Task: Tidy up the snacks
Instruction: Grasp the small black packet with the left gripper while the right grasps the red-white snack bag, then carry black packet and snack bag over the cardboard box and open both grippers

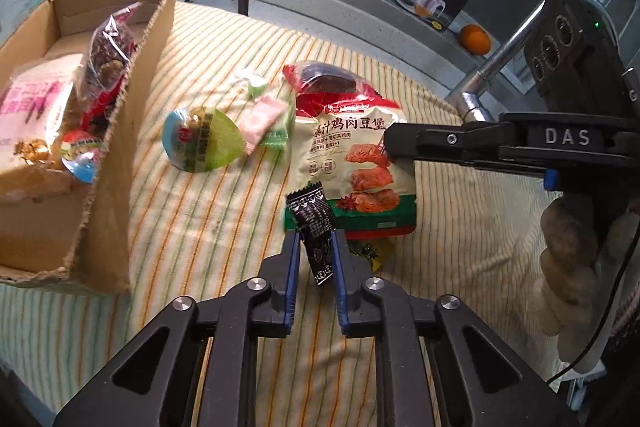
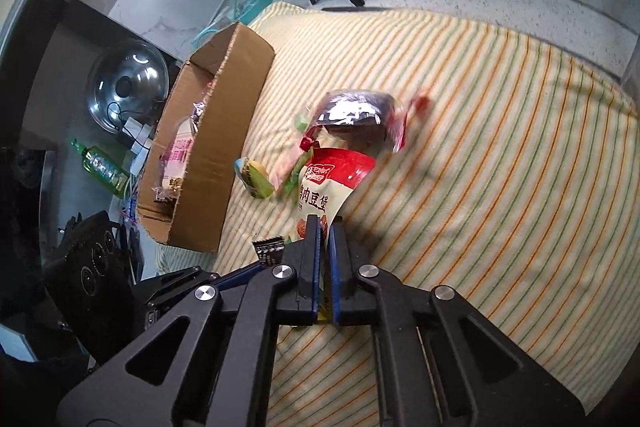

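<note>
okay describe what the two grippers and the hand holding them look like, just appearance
Both the left gripper and the right gripper are matte black with cut-out linkage arms, silver pivot bolts and blue finger pads. The right one carries white "DAS" lettering, a blue tab and a thin black cable. The gloved hand wears beige knit.

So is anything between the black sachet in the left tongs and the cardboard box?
Nothing visible. The black sachet is clamped in the left tongs; only bare striped cloth lies between it and the cardboard box, though its raised flap must be cleared.
</note>
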`<act>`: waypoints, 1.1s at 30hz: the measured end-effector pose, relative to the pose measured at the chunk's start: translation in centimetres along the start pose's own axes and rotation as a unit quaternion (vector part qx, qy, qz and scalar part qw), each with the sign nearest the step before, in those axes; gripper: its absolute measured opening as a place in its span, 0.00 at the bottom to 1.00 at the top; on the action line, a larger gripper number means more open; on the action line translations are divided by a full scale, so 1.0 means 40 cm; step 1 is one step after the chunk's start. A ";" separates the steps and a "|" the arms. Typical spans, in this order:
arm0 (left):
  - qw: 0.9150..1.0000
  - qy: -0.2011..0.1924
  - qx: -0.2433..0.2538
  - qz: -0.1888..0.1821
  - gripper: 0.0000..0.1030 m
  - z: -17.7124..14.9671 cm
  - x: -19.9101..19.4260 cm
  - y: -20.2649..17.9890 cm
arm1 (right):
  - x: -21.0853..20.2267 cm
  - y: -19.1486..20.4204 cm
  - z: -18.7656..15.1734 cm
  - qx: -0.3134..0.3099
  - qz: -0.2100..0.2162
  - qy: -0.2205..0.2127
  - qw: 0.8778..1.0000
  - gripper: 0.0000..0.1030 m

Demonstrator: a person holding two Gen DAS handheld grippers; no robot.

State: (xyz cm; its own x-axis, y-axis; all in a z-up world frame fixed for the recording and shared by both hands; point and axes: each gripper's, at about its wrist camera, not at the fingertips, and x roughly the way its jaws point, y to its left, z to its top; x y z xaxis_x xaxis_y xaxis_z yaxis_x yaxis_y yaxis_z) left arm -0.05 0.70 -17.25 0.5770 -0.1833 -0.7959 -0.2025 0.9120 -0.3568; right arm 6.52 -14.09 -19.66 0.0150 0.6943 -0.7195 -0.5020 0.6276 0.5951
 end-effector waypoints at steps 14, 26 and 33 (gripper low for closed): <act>1.000 0.002 0.022 0.010 0.08 0.007 0.025 -0.006 | -0.048 0.035 -0.005 -0.034 -0.047 -0.010 0.998 0.01; 0.999 -0.004 0.037 0.021 0.09 0.021 0.048 -0.018 | -0.069 0.026 -0.013 -0.031 -0.054 -0.019 0.998 0.01; 0.999 -0.027 0.032 0.012 0.09 0.039 -0.023 -0.010 | -0.101 0.048 -0.010 -0.042 -0.057 -0.029 0.997 0.00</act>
State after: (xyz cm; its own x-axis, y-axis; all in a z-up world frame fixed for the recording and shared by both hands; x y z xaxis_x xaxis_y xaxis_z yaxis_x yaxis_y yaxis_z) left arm 0.74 1.08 -15.62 0.6141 -0.1426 -0.7762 -0.1668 0.9379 -0.3043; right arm 5.16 -15.82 -15.74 0.1244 0.6413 -0.7571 -0.5643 0.6734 0.4776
